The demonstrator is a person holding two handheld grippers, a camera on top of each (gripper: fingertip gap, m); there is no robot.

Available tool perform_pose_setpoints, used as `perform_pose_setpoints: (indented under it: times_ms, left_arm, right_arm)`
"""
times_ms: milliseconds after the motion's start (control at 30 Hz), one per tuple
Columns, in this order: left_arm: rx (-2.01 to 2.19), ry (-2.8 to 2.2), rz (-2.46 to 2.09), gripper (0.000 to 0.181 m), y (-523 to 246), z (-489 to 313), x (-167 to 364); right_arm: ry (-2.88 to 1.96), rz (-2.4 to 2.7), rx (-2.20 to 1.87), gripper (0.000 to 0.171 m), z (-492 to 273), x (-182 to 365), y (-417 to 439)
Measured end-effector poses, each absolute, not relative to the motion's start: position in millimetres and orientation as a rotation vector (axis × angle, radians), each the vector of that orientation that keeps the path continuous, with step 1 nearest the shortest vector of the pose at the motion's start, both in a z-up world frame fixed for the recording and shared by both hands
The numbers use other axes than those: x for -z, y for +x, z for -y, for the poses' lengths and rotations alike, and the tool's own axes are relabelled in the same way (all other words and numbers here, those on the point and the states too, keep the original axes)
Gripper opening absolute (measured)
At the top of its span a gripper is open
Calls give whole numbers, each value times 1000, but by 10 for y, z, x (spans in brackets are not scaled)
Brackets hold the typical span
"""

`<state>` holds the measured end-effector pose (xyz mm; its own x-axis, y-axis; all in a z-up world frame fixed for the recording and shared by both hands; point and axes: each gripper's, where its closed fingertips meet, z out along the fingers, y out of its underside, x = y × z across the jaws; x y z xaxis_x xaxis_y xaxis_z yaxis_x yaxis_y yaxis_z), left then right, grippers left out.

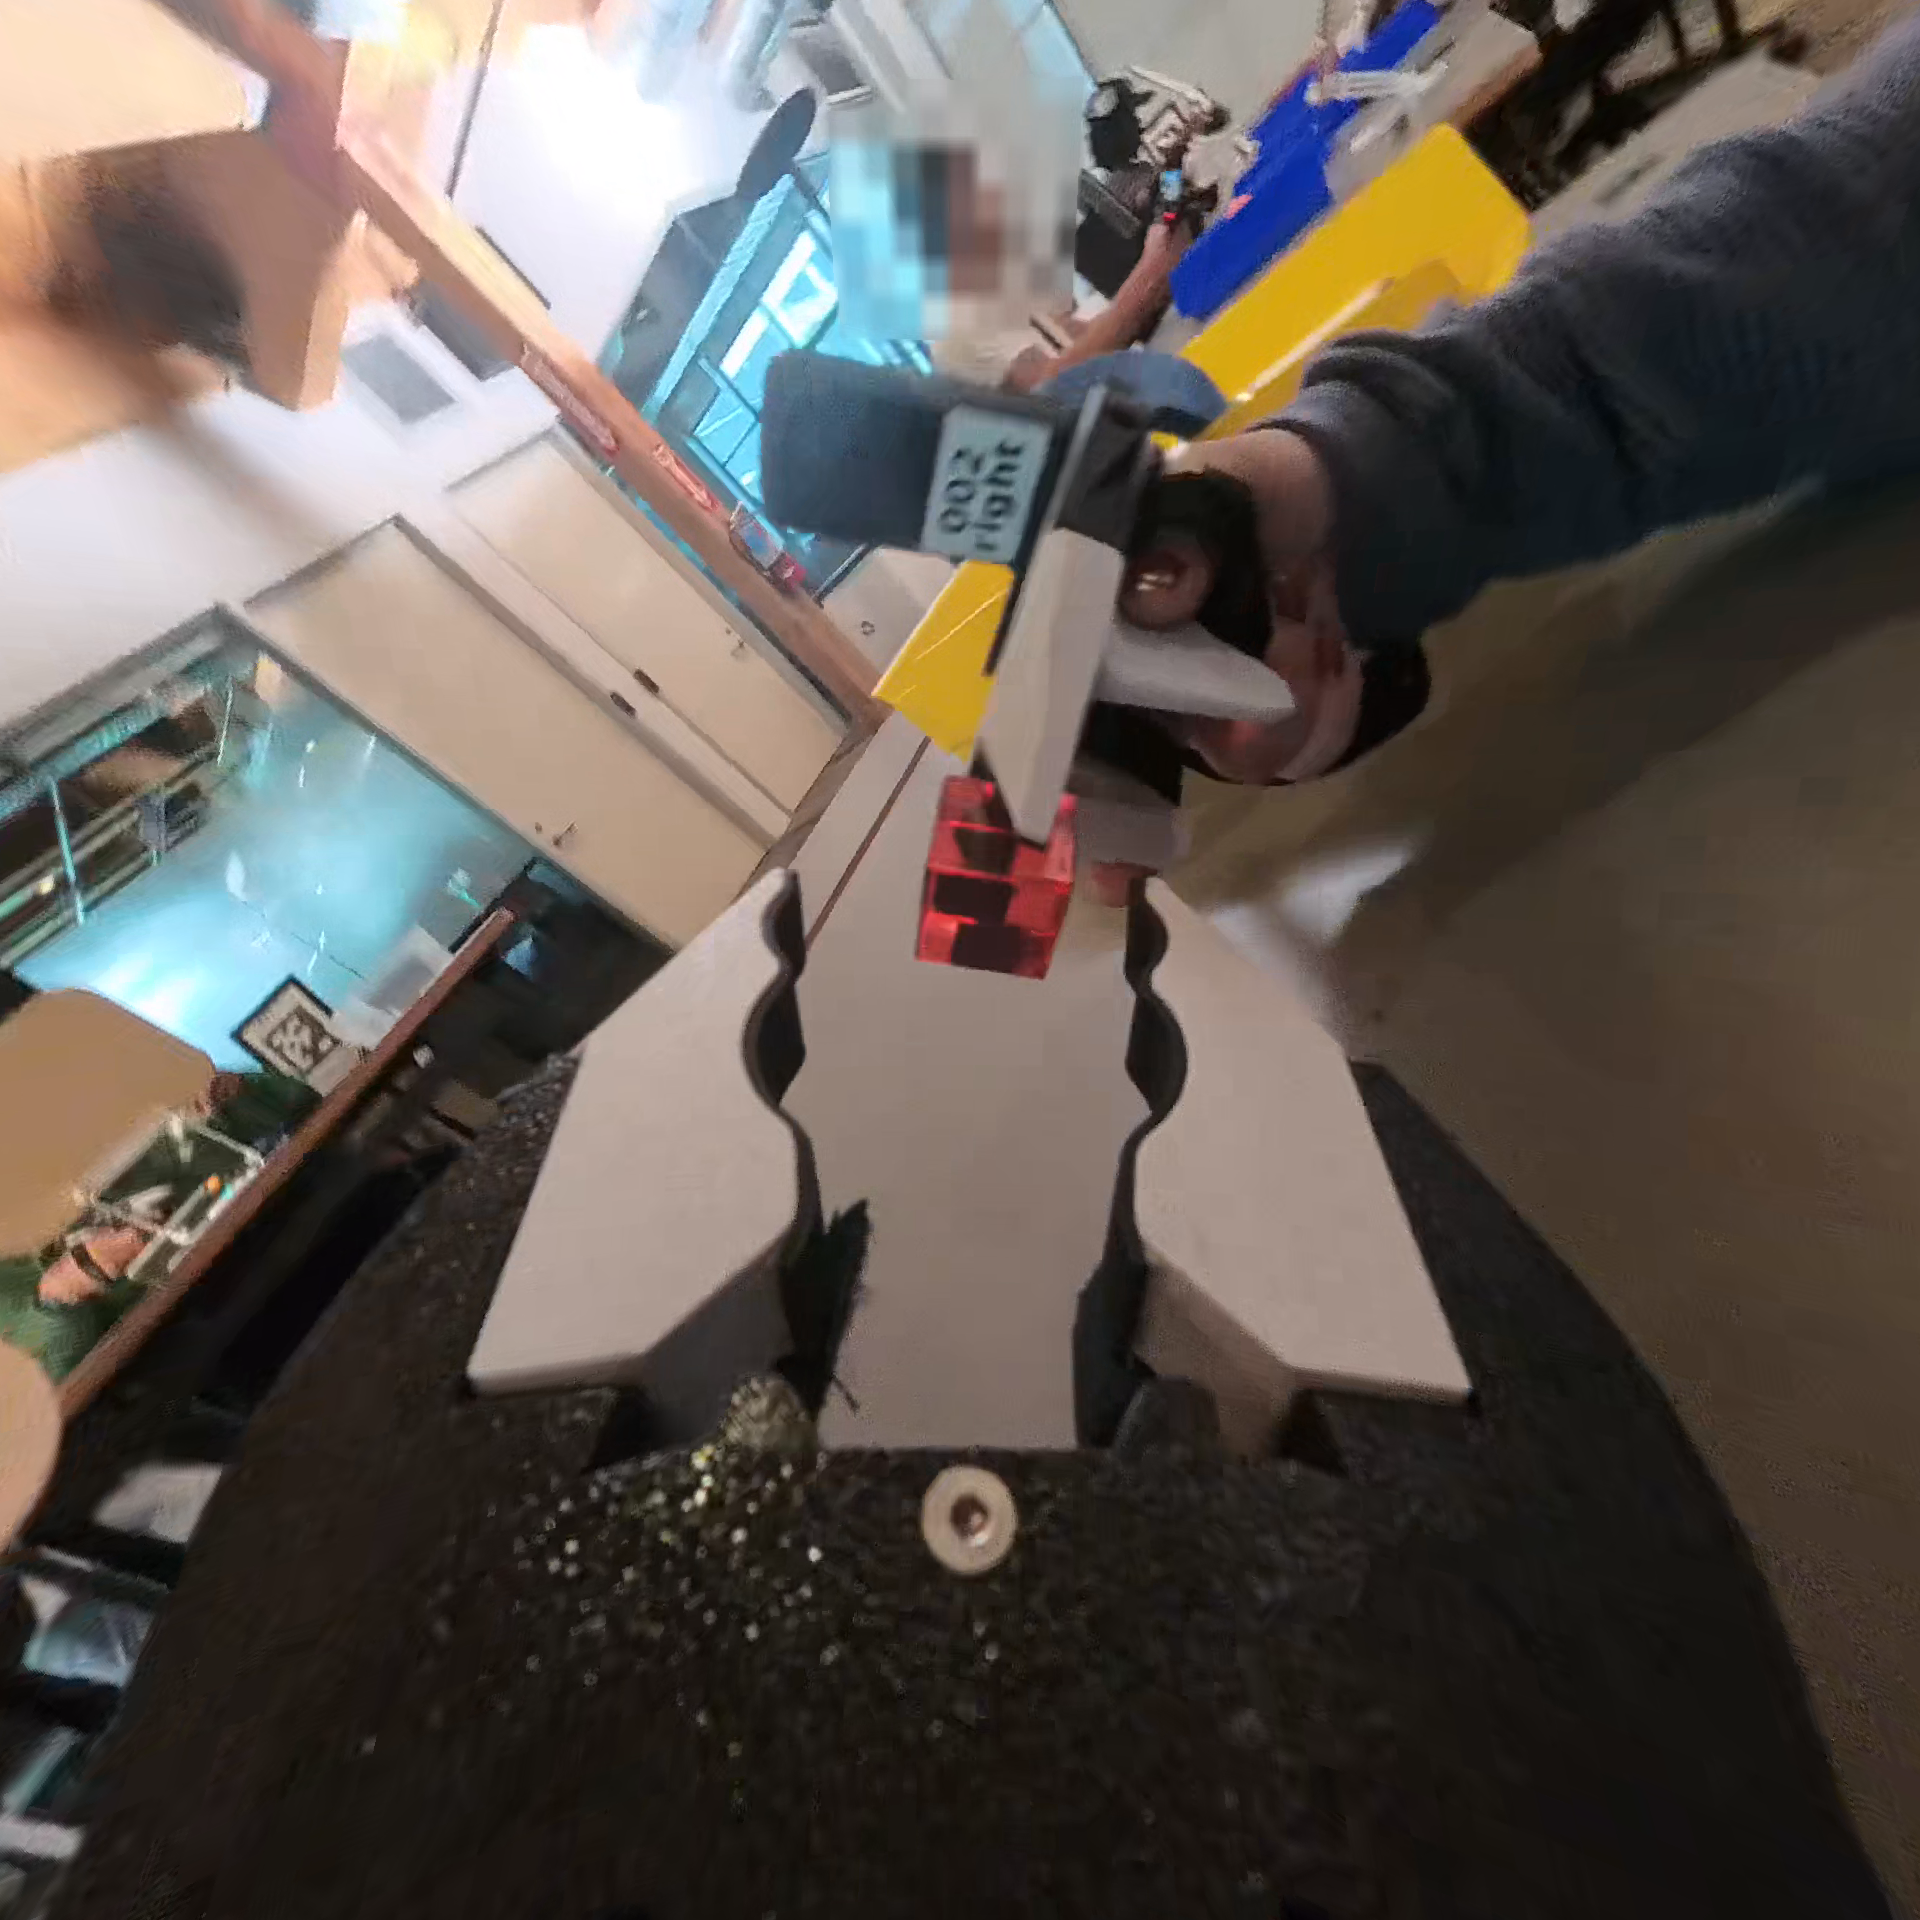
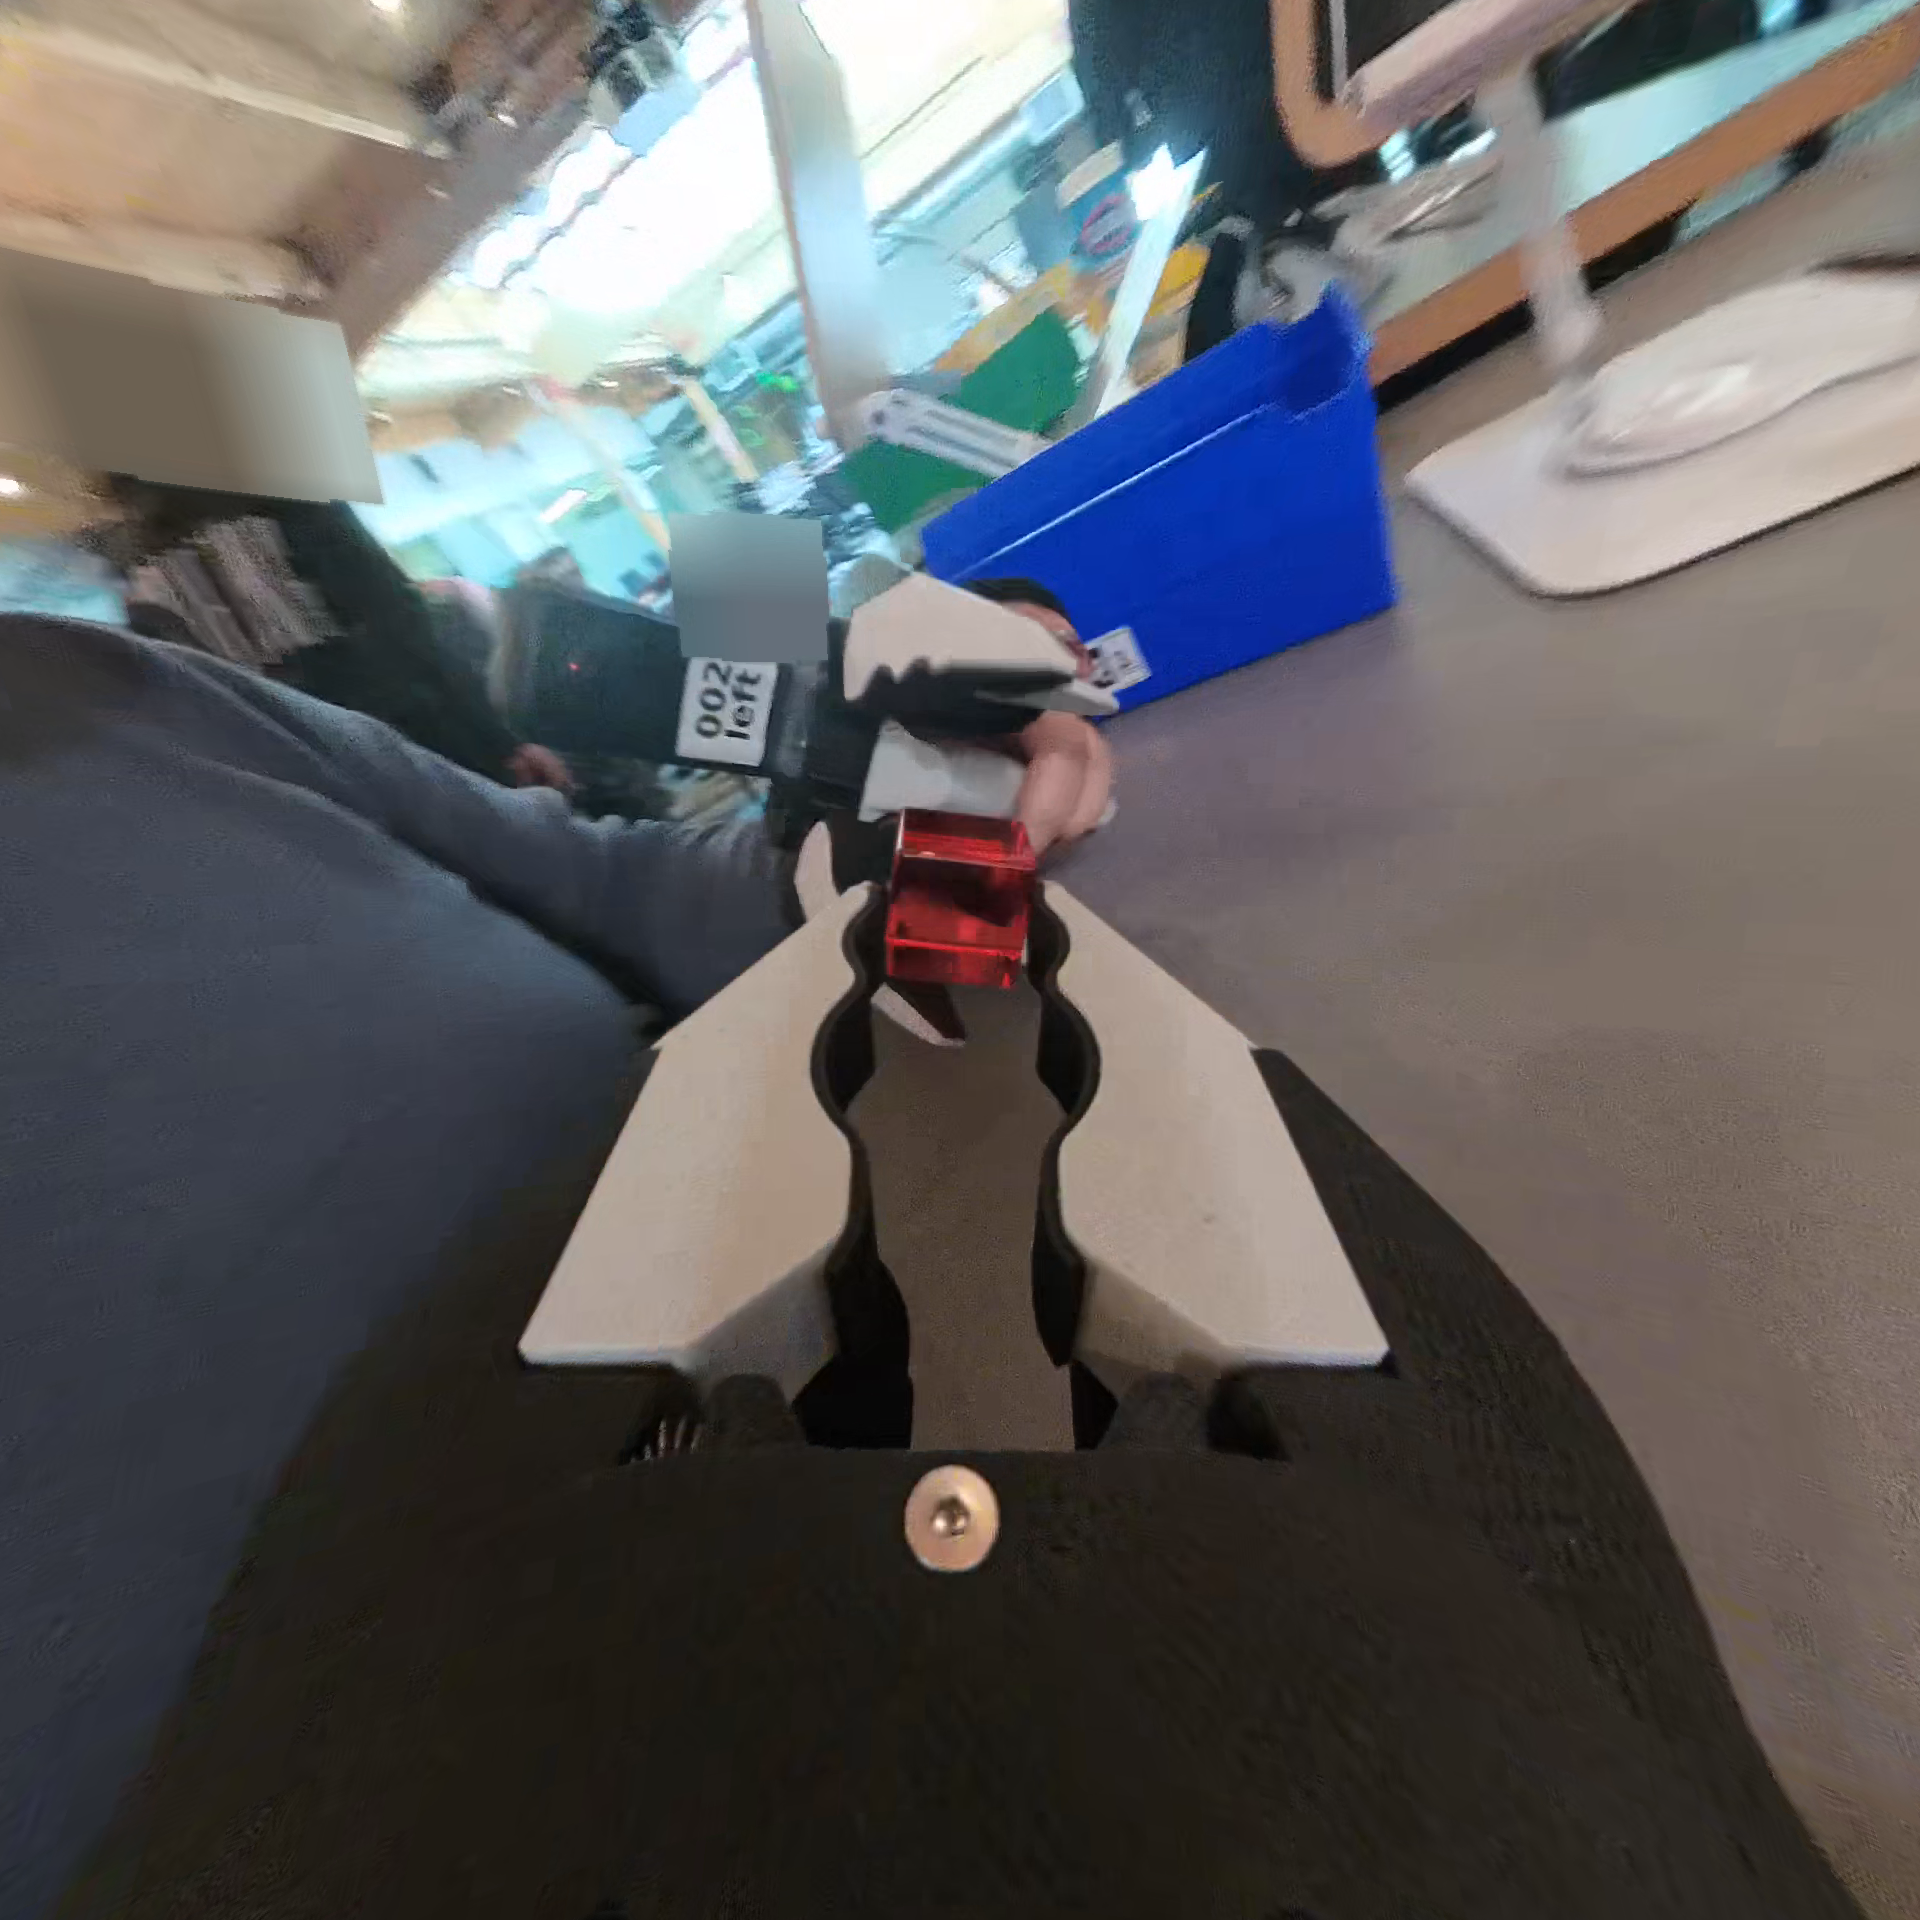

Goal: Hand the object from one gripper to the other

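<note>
1. The red cube (image 2: 958,914) sits pinched at the fingertips of the right gripper (image 2: 951,935).
2. The left gripper (image 1: 966,914) is spread wide, its fingertips just beside the cube (image 1: 992,894).

Hidden and blurred parts around the red block

A white finger (image 1: 1039,717) of the right hand-held gripper (image 1: 1070,821) covered the red block's (image 1: 987,904) upper corner; shelves behind the block were motion-blurred; whether the left hand-held gripper (image 1: 966,914) touched it stayed unclear.
</note>
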<state>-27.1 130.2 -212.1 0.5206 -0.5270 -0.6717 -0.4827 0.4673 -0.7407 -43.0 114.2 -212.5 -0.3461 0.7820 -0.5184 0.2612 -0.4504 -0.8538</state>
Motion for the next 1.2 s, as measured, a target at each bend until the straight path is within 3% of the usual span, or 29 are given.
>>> perform_pose_setpoints:
  times_ms: [100, 133, 233, 333, 433, 567, 667, 767, 800, 833, 900, 1067, 1100, 1200]
  left_arm:
    - [-42, -1073, -1142, 28, -209, -1244, 2136]
    - [-65, -1056, -1142, 25, -208, -1238, 2117]
    - [-132, -1178, -1072, 24, -313, -1405, 2125]
    - [-339, -1308, -1016, 24, -491, -1615, 2201]
    - [-435, -1354, -1022, 25, -516, -1674, 2270]
    - [-414, -1375, -1021, 25, -513, -1676, 2317]
    - [-255, -1311, -1024, 26, -406, -1571, 2243]
    - [-63, -1273, -1032, 53, -295, -1445, 2178]
    - [-26, -1256, -1033, 54, -275, -1414, 2162]
    - [3, -1227, -1035, 51, -250, -1374, 2136]
    - [22, -1165, -1026, 27, -222, -1307, 2060]
    - [57, -1314, -909, 24, -361, -1468, 2051]
    - [132, -1363, -857, 24, -396, -1499, 2054]
    - [566, -1472, -655, 24, -435, -1513, 2002]
  right_arm:
    - [-1515, 1353, -1957, 25, -1091, 2103, -408]
    - [-1508, 1357, -1972, 25, -1078, 2094, -402]
    - [-1529, 1260, -1860, 26, -1242, 2090, -469]
    - [-1582, 1137, -1545, 51, -1545, 2173, -573]
    - [-1576, 1125, -1331, 51, -1596, 2205, -644]
    - [-1561, 1182, -1199, 31, -1568, 2253, -668]
    - [-1591, 1186, -1413, 30, -1482, 2207, -624]
    - [-1572, 1097, -1907, 30, -1322, 2002, -534]
    - [-1559, 1075, -2046, 30, -1283, 1951, -493]
    - [-1554, 1066, -2138, 29, -1255, 1932, -462]
    - [-1551, 1091, -2236, 30, -1189, 1935, -430]
    - [-1496, 1039, -2050, 39, -1345, 1902, -480]
    - [-1465, 1039, -1955, 53, -1402, 1892, -481]
    - [-1324, 1077, -1560, 74, -1584, 1880, -469]
